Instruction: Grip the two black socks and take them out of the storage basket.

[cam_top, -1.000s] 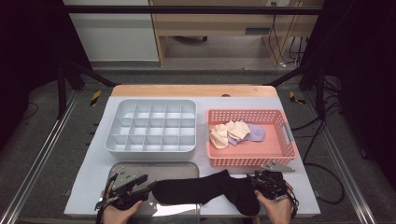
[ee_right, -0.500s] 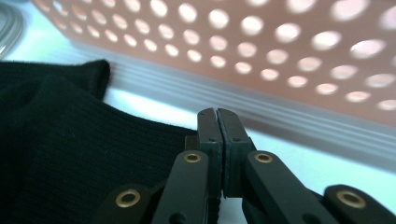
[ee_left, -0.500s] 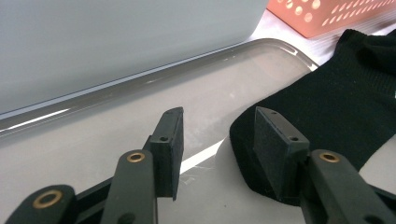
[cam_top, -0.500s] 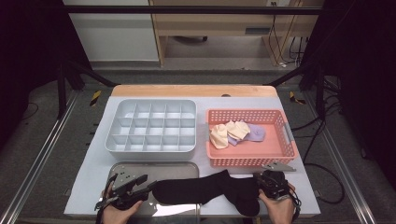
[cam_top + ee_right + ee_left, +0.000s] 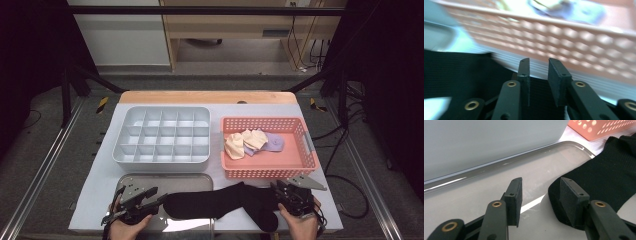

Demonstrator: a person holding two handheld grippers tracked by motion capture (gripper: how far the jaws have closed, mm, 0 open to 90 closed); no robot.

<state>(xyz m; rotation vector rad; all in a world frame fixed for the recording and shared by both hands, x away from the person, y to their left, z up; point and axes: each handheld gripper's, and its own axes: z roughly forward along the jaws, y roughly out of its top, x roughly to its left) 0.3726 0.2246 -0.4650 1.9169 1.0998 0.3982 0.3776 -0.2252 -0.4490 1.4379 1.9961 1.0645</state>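
Note:
A long black sock lies flat along the table's front edge, its left end on a shallow metal tray. My left gripper rests low over the tray. In the left gripper view it stands open, with bare tray between the pads and the sock's end under the right-hand pad. My right gripper hovers over the sock's right end. Its jaws have just been opening. A narrow gap shows between them with nothing pinched, and the sock lies below.
A grey box of several small compartments stands behind the tray. To its right a pink basket holds a cream sock and a lilac sock. The basket wall rises close in front of my right gripper.
My right gripper has shifted very slightly over the sock's right end. The left gripper and the sock have stayed where they were.

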